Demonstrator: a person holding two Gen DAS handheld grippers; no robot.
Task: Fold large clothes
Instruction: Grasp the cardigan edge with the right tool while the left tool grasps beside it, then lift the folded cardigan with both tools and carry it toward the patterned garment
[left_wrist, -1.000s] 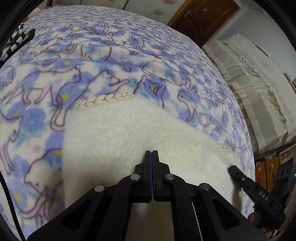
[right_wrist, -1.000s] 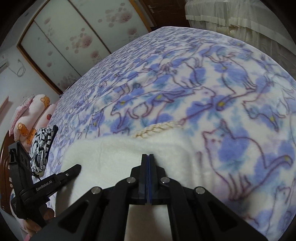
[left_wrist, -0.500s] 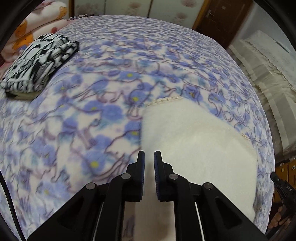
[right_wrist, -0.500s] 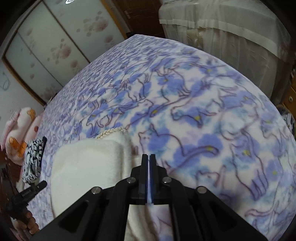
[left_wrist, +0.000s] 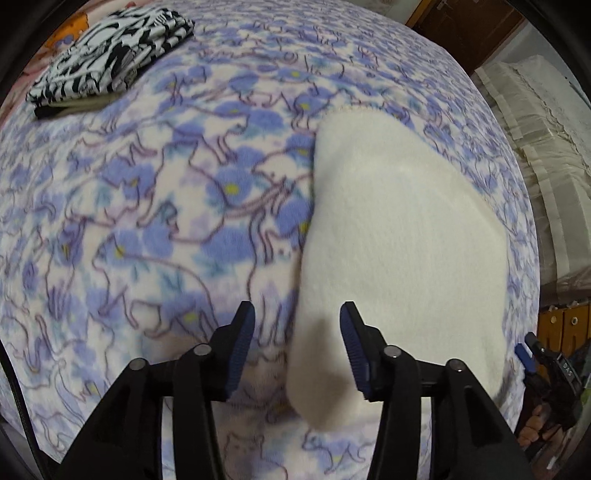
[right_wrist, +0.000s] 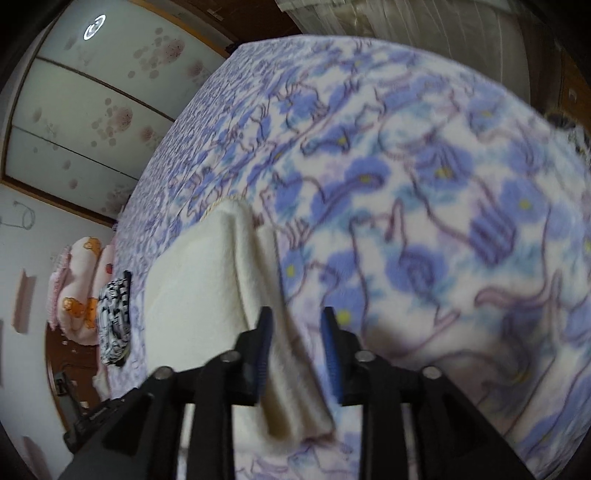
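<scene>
Left view: hand (left_wrist: 532, 430) on right gripper (left_wrist: 524, 354) | right view: pillows (right_wrist: 79, 291)

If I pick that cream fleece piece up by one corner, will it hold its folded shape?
Probably not. The cream fleece piece looks soft and floppy: its near corner already droops in rounded folds between the open right gripper fingers. Its plush nap likely clings to the cat-print blanket, so it may drag.
</scene>
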